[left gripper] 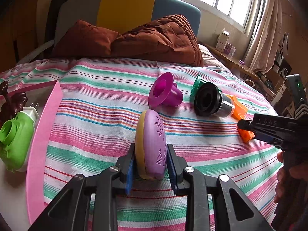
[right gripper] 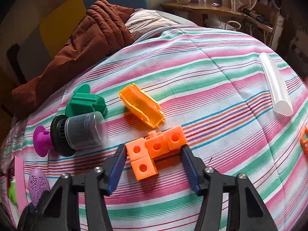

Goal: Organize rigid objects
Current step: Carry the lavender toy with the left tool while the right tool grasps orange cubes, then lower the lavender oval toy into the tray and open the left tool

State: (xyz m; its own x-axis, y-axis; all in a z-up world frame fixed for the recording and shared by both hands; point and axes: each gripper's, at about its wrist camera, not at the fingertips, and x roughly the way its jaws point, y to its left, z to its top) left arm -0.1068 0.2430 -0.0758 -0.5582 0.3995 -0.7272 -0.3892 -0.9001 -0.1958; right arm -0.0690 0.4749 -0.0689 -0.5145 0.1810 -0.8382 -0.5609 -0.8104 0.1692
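Left tool (left gripper: pixel 150 165) clamped shut; right tool (right gripper: pixel 154 154) pads apart.

The cube block (right gripper: pixel 154 152) is lying on the bed (right gripper: pixel 211 73), the scoop (right gripper: pixel 142 105) just behind it, the tube (right gripper: pixel 275 84) well right.

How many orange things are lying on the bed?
3. A block cluster sits between the right gripper fingers, an open scoop-like shell lies just beyond it, and a piece is cut off at the right edge. More may be hidden.
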